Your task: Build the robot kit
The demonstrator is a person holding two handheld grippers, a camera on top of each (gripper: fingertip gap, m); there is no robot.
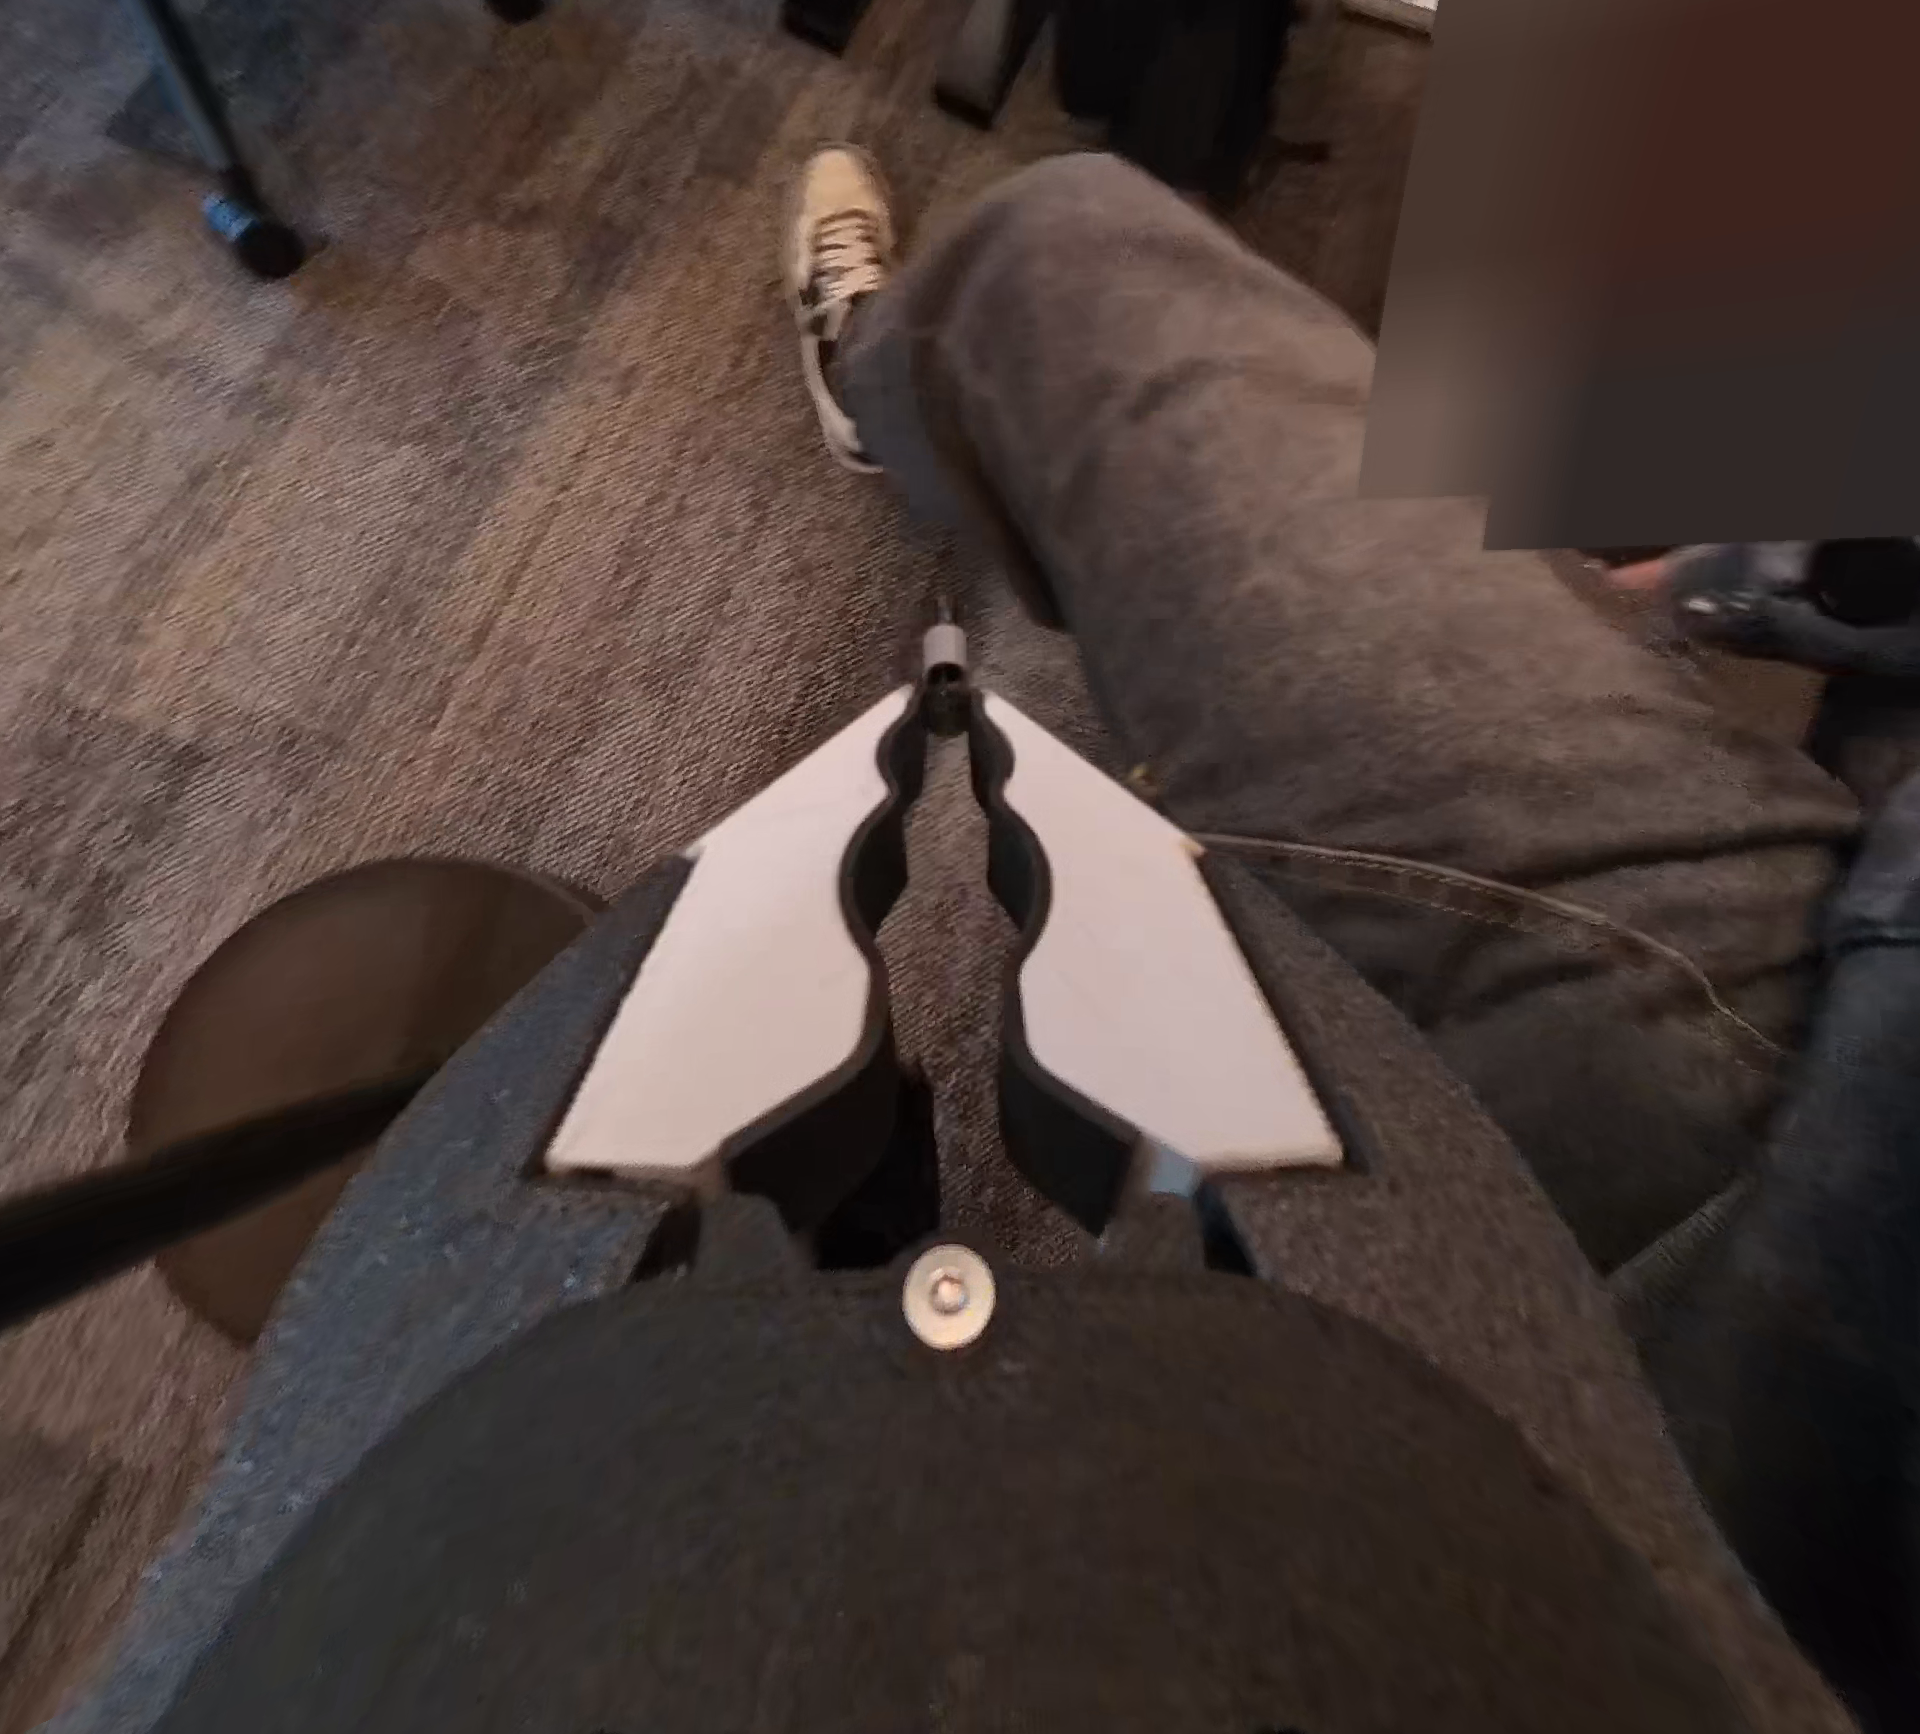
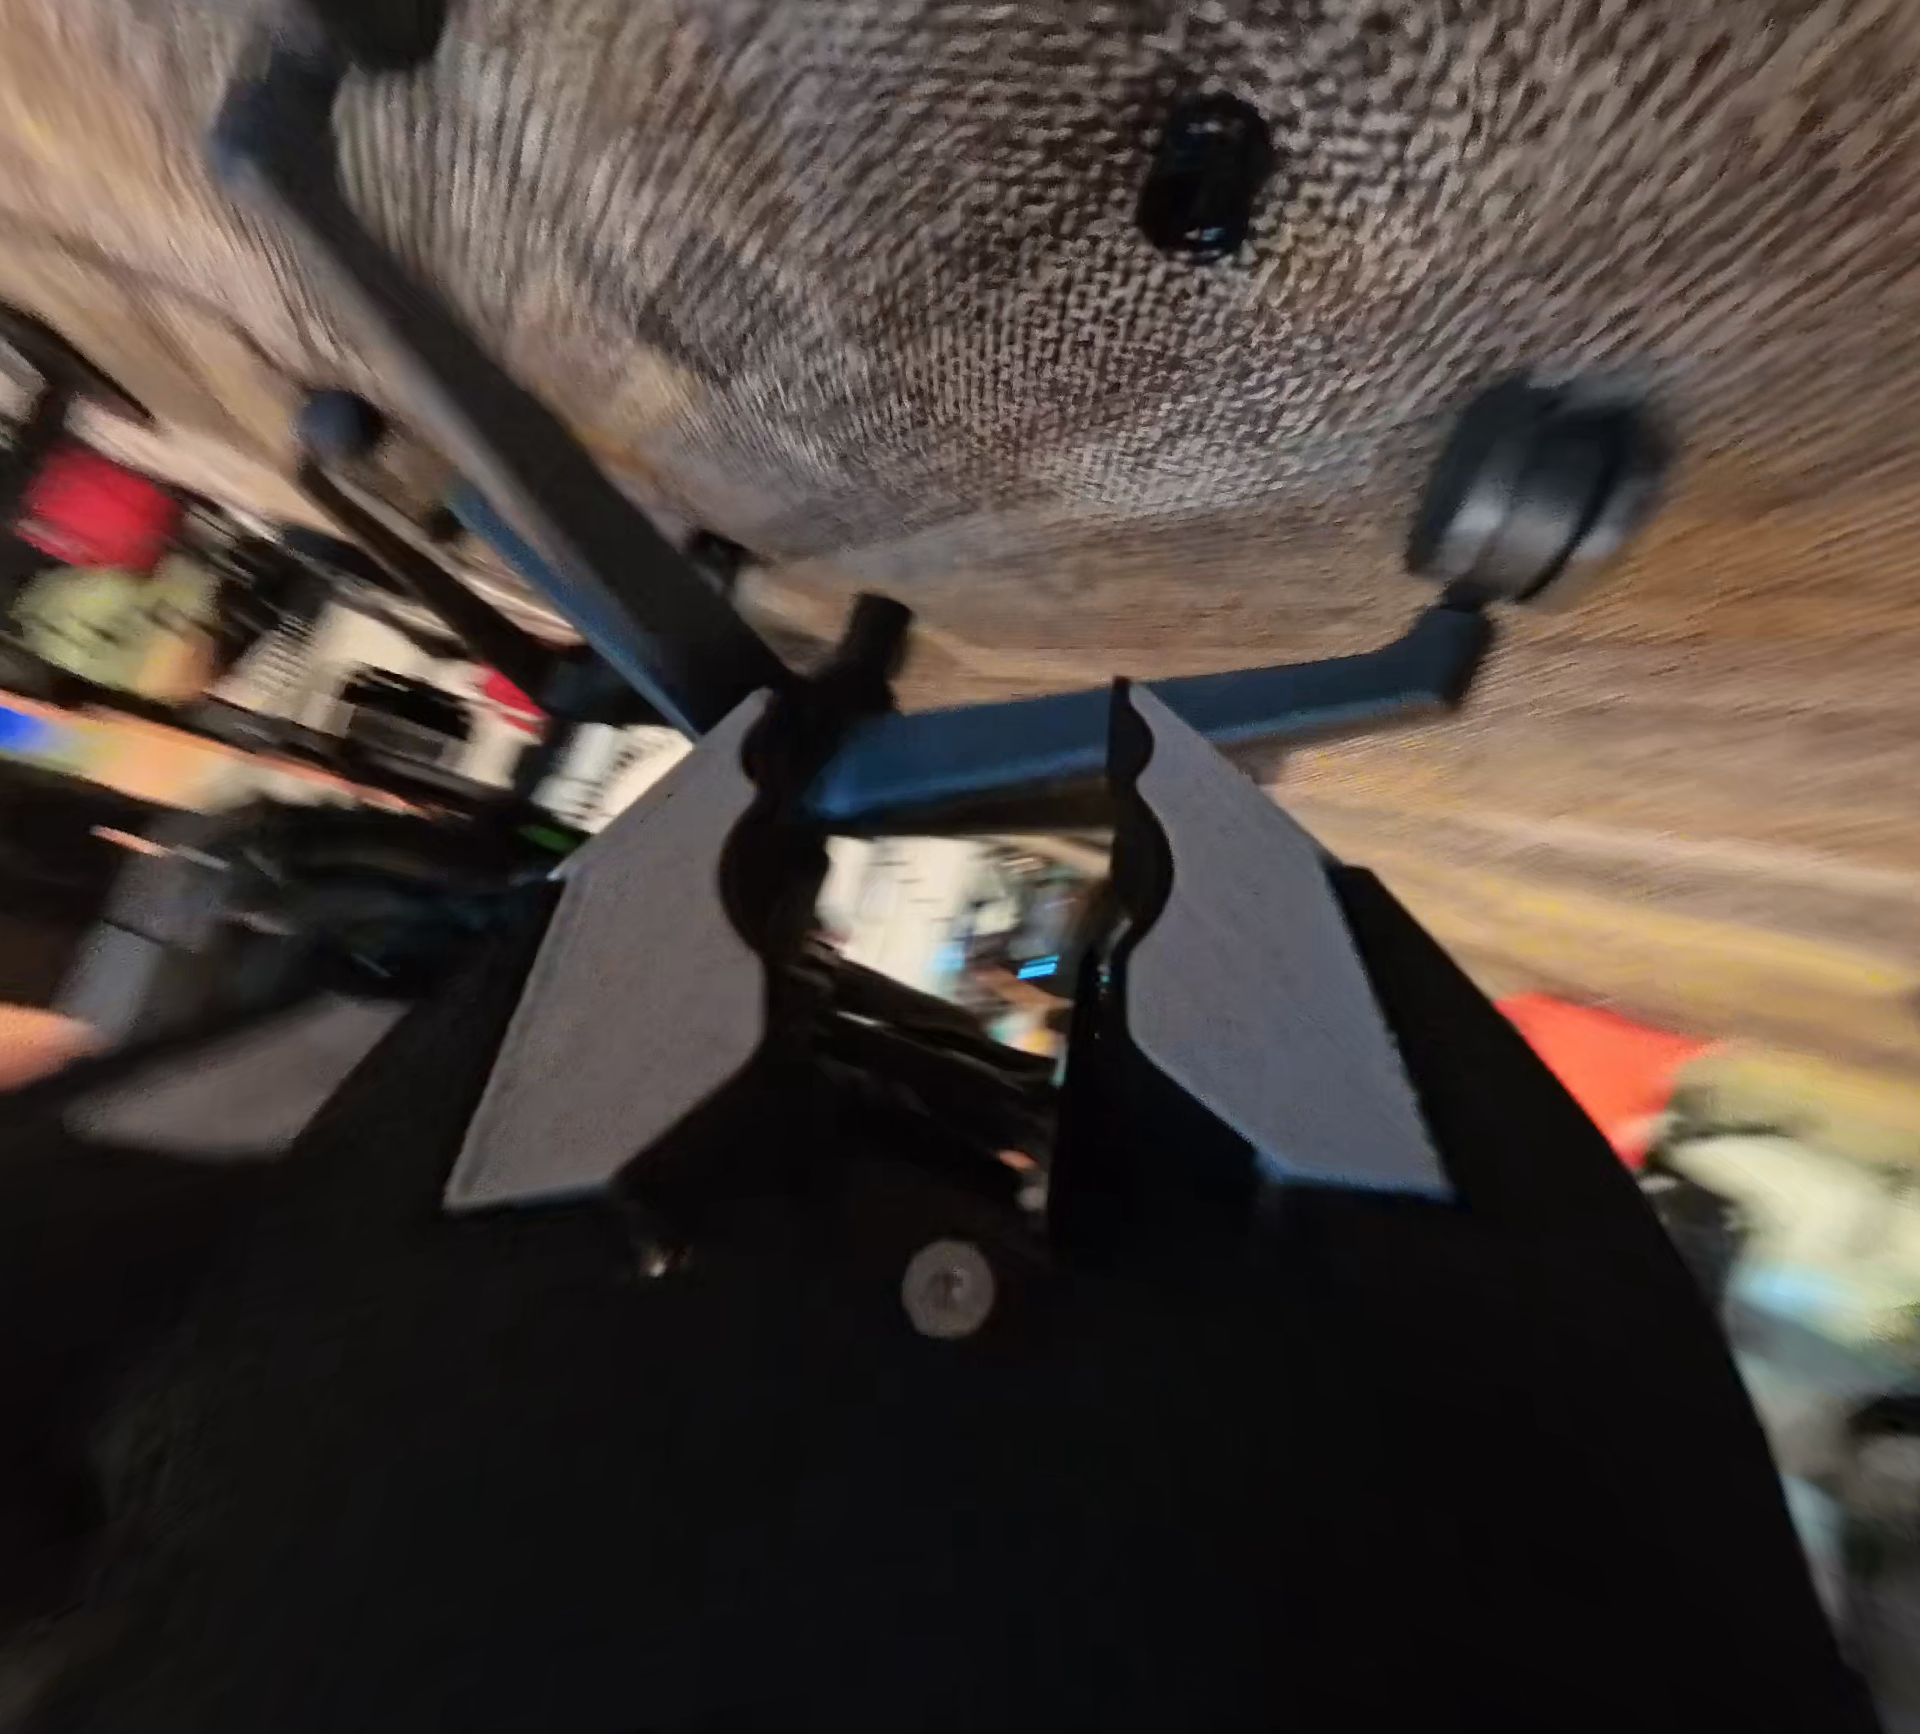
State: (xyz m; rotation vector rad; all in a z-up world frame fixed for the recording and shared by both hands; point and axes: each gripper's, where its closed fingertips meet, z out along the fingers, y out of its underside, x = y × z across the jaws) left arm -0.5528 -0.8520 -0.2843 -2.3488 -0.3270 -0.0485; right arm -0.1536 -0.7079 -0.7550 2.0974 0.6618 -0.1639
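My left gripper (image 1: 945,710) is nearly closed, its white-faced fingers (image 1: 769,957) pinching a small black and silver cylindrical part (image 1: 943,661) at the tips. It hangs over grey-brown carpet (image 1: 468,541), just left of a person's leg in grey trousers (image 1: 1195,489). The right wrist view is turned upside down and blurred by motion. My right gripper (image 2: 940,708) is open and empty, with dark fingers (image 2: 644,957) wide apart. It points at a chair base arm (image 2: 1195,718) and its caster (image 2: 1538,489). A small black cylinder (image 2: 1205,178) lies on the carpet (image 2: 935,230) beyond.
A pale shoe (image 1: 842,282) rests on the carpet ahead. Chair legs with casters (image 1: 249,230) stand at the far left. A round brown surface (image 1: 312,1009) crossed by a black rod (image 1: 156,1196) is at the lower left. Blurred cluttered shelves (image 2: 312,697) show in the right wrist view.
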